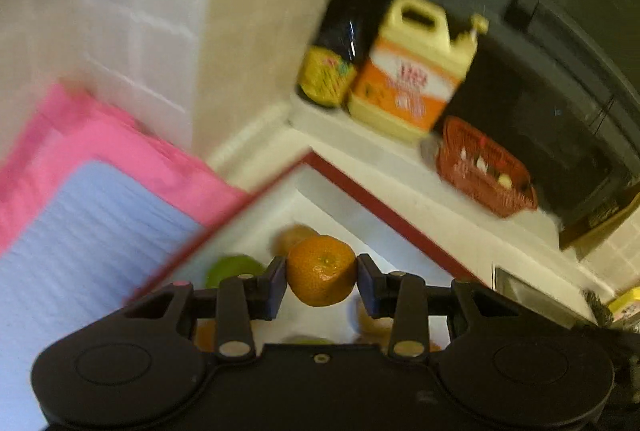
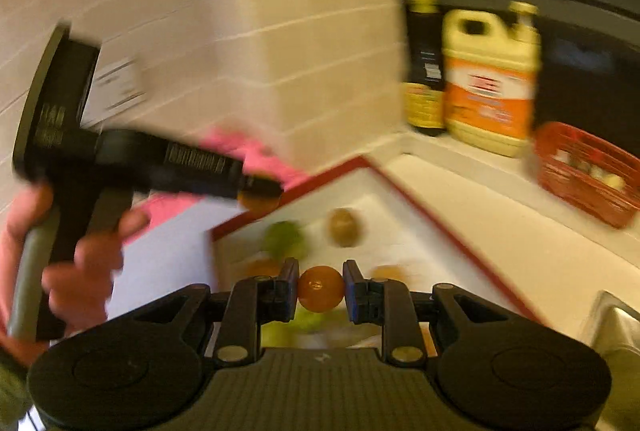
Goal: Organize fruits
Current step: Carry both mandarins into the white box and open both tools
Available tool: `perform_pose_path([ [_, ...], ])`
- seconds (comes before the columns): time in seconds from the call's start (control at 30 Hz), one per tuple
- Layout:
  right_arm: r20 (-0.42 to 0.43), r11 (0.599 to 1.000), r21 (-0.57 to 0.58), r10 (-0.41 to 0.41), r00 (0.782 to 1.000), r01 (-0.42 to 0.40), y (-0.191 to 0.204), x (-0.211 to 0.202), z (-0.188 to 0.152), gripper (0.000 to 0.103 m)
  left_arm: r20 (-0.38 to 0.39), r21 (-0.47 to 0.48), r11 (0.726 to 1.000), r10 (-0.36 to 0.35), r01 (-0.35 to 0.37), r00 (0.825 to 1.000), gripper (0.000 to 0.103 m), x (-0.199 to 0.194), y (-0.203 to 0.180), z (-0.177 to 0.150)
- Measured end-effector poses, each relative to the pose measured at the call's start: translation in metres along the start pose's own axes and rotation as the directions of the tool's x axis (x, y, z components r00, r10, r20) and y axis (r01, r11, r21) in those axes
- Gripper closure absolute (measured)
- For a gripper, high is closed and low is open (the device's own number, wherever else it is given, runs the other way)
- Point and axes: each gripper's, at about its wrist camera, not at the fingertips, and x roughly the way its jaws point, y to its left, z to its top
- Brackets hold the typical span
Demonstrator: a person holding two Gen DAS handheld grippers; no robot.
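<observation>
A dimpled, slightly glossy orange mandarin (image 1: pixel 321 269) sits between matt black plastic gripper fingers (image 1: pixel 273 290). At two o'clock stands a glossy yellow plastic jug (image 1: pixel 416 71); at nine o'clock lies ribbed, matt pale-blue matting (image 1: pixel 80 243) over soft-looking pink cloth (image 1: pixel 120 147).

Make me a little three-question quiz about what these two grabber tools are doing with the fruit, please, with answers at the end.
1. True or false: both grippers are empty.
2. What lies in the red-rimmed tray beneath them? A) fruit B) bottles C) cloths
3. Fill in: the red basket stands beside a yellow ____.

Key
1. False. The left gripper is closed on an orange, and the right gripper is closed on a smaller orange fruit.
2. A. A green fruit and a brownish fruit lie there, among others.
3. Jug, next to a dark bottle.
</observation>
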Motion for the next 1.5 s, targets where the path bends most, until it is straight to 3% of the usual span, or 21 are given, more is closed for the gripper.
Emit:
perform_pose_path([
  [0.2,-0.097,0.981,0.192,0.018,0.995,0.001,-0.052,0.037,0.0,0.078,-0.103,0.009,1.0,0.001,0.0,0.995,0.058,0.052,-0.01,-0.005],
  [0.37,-0.157,0.969,0.242,-0.009,0.987,0.048,-0.064,0.063,-0.002,0.078,-0.138,0.019,1.0,0.016,-0.014,0.99,0.058,0.075,-0.01,-0.001],
  [0.7,-0.217,0.964,0.236,-0.074,0.973,0.126,-0.062,0.083,-0.01,0.078,-0.152,0.044,0.999,0.019,-0.013,0.988,0.058,0.09,-0.009,-0.003],
  [1.03,-0.257,0.957,0.261,-0.061,0.964,0.13,-0.066,0.094,-0.017,0.076,-0.177,-0.005,1.0,0.01,-0.011,0.984,0.056,0.096,0.001,-0.007],
  [1.1,-0.264,0.956,0.266,-0.053,0.963,0.125,-0.067,0.095,-0.017,0.076,-0.178,-0.022,1.0,0.013,-0.017,0.984,0.047,0.096,0.003,-0.007],
  [1.13,-0.266,0.953,0.276,-0.051,0.963,0.127,-0.067,0.094,-0.017,0.073,-0.177,-0.031,0.999,0.008,-0.014,0.984,0.033,0.095,0.004,-0.008],
  [1.17,-0.266,0.95,0.287,-0.045,0.963,0.123,-0.069,0.093,-0.017,0.07,-0.175,-0.043,0.999,0.005,-0.013,0.985,0.027,0.092,0.005,-0.008],
  [1.23,-0.262,0.946,0.3,-0.039,0.964,0.119,-0.07,0.087,-0.015,0.056,-0.167,-0.044,0.999,0.007,-0.015,0.986,0.027,0.083,0.007,-0.01],
  [1.33,-0.222,0.943,0.318,-0.029,0.975,0.101,-0.071,0.067,-0.007,0.043,-0.127,-0.037,0.999,0.0,-0.005,0.992,0.027,0.055,0.008,-0.011],
  [1.5,-0.117,0.956,0.268,-0.091,0.989,0.12,-0.053,0.029,0.011,0.027,-0.021,-0.072,0.997,0.009,-0.01,1.0,0.024,-0.001,0.023,-0.014],
])
